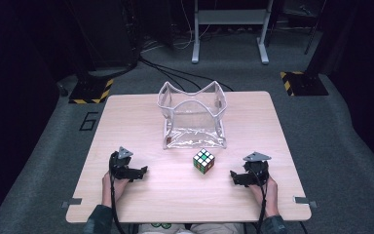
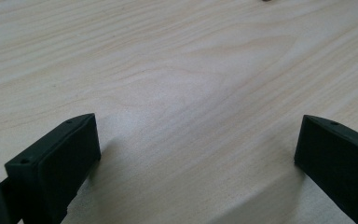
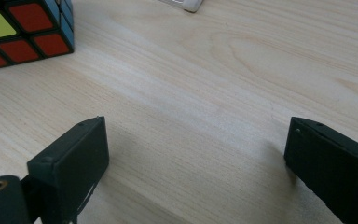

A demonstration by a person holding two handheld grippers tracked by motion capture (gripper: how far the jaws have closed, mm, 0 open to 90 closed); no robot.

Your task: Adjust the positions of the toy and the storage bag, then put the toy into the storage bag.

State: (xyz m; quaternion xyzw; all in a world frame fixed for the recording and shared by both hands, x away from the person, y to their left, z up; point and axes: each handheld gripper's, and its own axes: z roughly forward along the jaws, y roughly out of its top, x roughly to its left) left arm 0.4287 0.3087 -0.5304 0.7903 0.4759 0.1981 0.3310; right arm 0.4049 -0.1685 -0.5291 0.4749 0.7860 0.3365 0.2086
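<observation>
A scrambled puzzle cube [image 1: 203, 161] sits on the wooden table [image 1: 141, 122], just in front of a clear plastic bag [image 1: 192, 116] that stands open. My left gripper [image 1: 142, 172] rests on the table to the cube's left, jaws wide apart over bare wood [image 2: 198, 135]. My right gripper [image 1: 234, 176] rests to the cube's right, also open and holding nothing [image 3: 196, 140]. In the right gripper view the cube [image 3: 23, 28] shows red and yellow stickers at the upper left, well ahead of the jaws.
Beyond the table lie grey carpet, black cables, a white metal stand [image 1: 229, 29] and two yellow-black striped bases [image 1: 91, 90]. Small metal brackets [image 1: 71, 202] sit at the table's near corners. A corner of the bag [image 3: 186, 4] shows in the right gripper view.
</observation>
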